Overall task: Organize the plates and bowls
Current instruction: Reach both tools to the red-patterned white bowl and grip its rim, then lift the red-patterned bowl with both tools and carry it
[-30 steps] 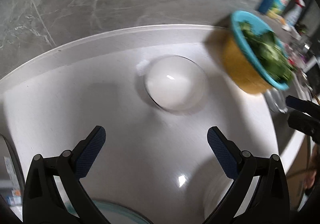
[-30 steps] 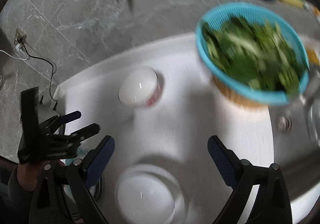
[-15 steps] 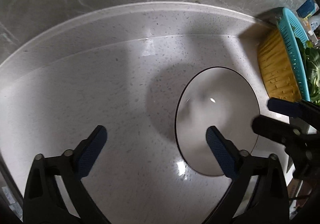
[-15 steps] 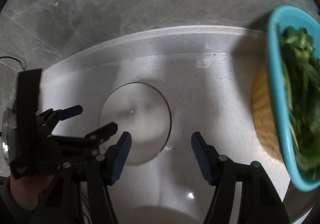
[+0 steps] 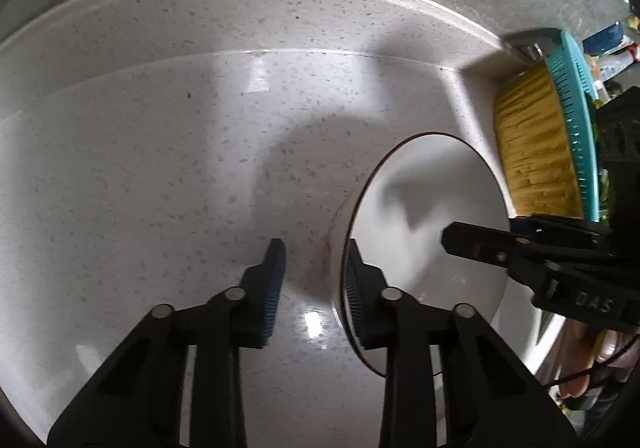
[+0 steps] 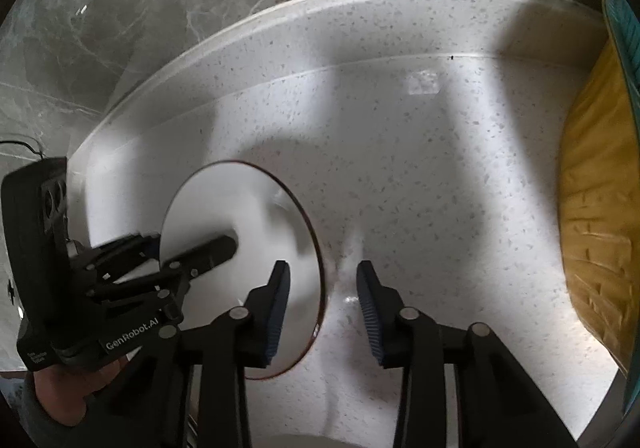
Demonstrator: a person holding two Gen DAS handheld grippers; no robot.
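Bowl (image 5: 420,216) sat between both grippers, left gripper (image 5: 314,280) and right gripper (image 6: 322,298) each half-closed straddling opposite rim sides, not yet clamped.

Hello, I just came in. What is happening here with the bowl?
A person works both claws on one white bowl with a dark rim on the speckled white countertop. The left claw straddles the bowl's left wall; the right claw straddles the opposite wall. Neither looks shut on it. A teal colander in a yellow basin stands to the right.
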